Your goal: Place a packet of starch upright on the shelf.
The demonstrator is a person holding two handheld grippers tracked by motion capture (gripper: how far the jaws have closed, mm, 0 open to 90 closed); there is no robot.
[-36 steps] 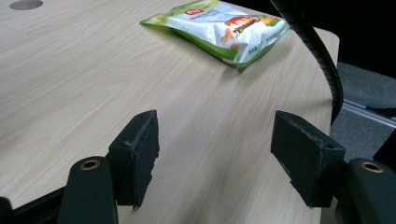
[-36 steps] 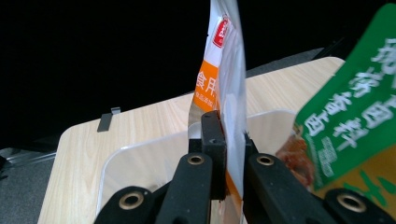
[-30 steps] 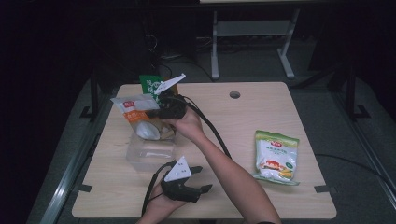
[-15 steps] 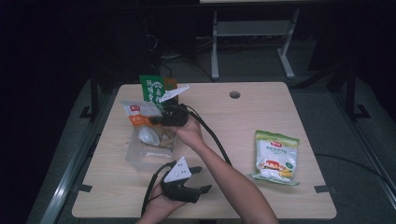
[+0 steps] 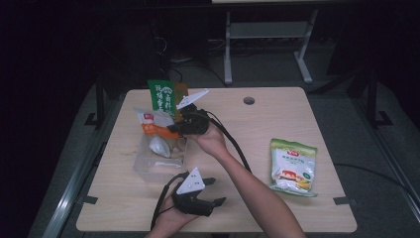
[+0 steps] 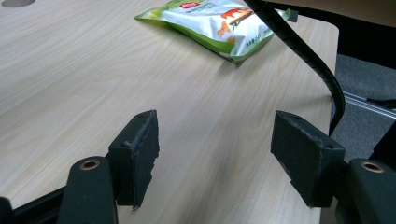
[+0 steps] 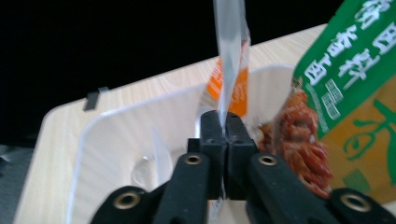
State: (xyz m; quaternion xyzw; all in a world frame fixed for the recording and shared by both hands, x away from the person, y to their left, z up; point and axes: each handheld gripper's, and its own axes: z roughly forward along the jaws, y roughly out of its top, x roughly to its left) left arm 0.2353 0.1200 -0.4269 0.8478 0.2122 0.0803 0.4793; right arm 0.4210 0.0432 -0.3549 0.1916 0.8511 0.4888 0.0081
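Note:
My right gripper (image 5: 174,128) (image 7: 222,123) is shut on the edge of a white-and-orange snack bag (image 5: 150,123) (image 7: 229,70), which hangs upright over a clear plastic bin (image 5: 159,162) (image 7: 116,135). A green snack bag (image 5: 163,99) (image 7: 348,70) stands at the bin's far side, close beside the held bag. A pale rounded item (image 5: 159,146) lies inside the bin. My left gripper (image 5: 217,191) (image 6: 215,149) rests low over the table near its front edge, jaws wide open with nothing between them.
A green-and-white snack bag (image 5: 292,166) (image 6: 215,21) lies flat on the right of the wooden table (image 5: 257,129). The right gripper's black cable (image 5: 235,146) (image 6: 303,46) trails across the middle. A round cable hole (image 5: 248,100) sits near the far edge.
The right gripper has come down and slightly nearer with the white-and-orange bag, lowering it toward the bin. The left gripper has barely shifted.

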